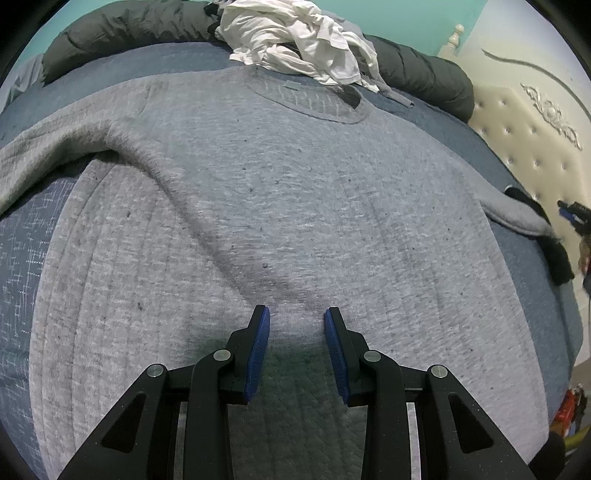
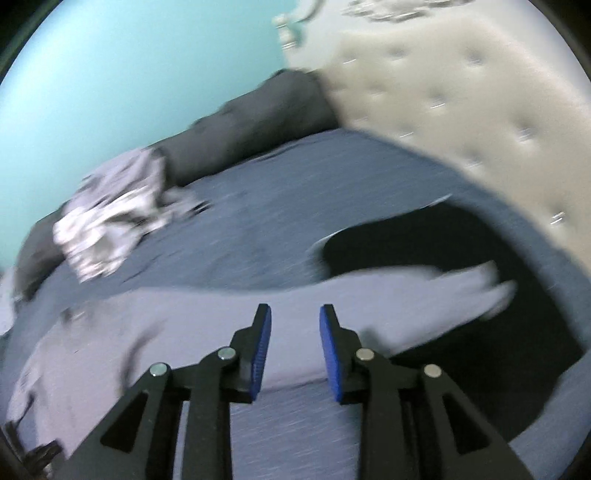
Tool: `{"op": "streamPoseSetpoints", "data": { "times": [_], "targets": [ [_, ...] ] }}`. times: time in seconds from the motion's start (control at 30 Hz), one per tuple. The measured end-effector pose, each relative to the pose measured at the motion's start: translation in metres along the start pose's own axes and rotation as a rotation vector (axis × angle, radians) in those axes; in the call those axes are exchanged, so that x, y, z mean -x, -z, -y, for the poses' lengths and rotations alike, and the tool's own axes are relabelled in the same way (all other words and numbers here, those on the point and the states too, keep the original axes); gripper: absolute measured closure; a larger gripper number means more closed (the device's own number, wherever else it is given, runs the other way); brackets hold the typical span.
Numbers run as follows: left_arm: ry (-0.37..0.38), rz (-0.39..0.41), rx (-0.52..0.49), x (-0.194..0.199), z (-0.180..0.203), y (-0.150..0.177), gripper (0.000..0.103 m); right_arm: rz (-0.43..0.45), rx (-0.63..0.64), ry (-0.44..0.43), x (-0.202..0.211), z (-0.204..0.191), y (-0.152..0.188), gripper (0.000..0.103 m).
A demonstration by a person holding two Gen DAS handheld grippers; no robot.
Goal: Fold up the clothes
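Observation:
A grey sweatshirt [image 1: 295, 203] lies spread front-up on the bed, collar at the far end. Its left sleeve is folded in over the body. My left gripper [image 1: 297, 317] stands open just above the lower middle of the sweatshirt, with only flat fabric showing between its blue pads. The other sleeve [image 2: 406, 291] stretches out to the right across a black garment [image 2: 443, 258]. In the blurred right wrist view my right gripper [image 2: 295, 314] is open over that sleeve, nothing between its pads. The right gripper [image 1: 572, 218] also shows at the left wrist view's right edge, beyond the cuff.
A crumpled pile of white clothes [image 1: 295, 40] lies behind the collar, on a dark padded cover [image 1: 129, 26] along the far edge. The bed has a blue sheet [image 1: 22, 258]. A cream tufted headboard [image 1: 528, 122] bounds the right side, against a teal wall [image 2: 110, 74].

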State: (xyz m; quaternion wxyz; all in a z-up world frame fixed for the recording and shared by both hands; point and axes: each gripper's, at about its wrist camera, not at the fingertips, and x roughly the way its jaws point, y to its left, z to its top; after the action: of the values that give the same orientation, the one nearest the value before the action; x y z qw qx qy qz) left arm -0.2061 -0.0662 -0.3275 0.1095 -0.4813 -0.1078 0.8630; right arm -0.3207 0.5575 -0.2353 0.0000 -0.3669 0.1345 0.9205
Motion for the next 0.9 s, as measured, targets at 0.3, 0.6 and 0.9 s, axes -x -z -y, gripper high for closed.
{"op": "streamPoseSetpoints", "data": {
  "times": [0.3,0.6,0.9],
  "targets": [
    [0.028,0.040,0.087,0.031,-0.029,-0.002,0.069,-0.146,-0.015,-0.276,-0.025,-0.139,0.098,0.063],
    [0.003,0.075,0.159,0.063,-0.074,0.019,0.063,-0.207,0.021,-0.429,-0.017,-0.233,0.169,0.060],
    [-0.068,0.107,0.194,0.086,-0.109,0.033,0.063,-0.245,0.063,-0.496,-0.025,-0.274,0.186,0.056]
  ]
}}
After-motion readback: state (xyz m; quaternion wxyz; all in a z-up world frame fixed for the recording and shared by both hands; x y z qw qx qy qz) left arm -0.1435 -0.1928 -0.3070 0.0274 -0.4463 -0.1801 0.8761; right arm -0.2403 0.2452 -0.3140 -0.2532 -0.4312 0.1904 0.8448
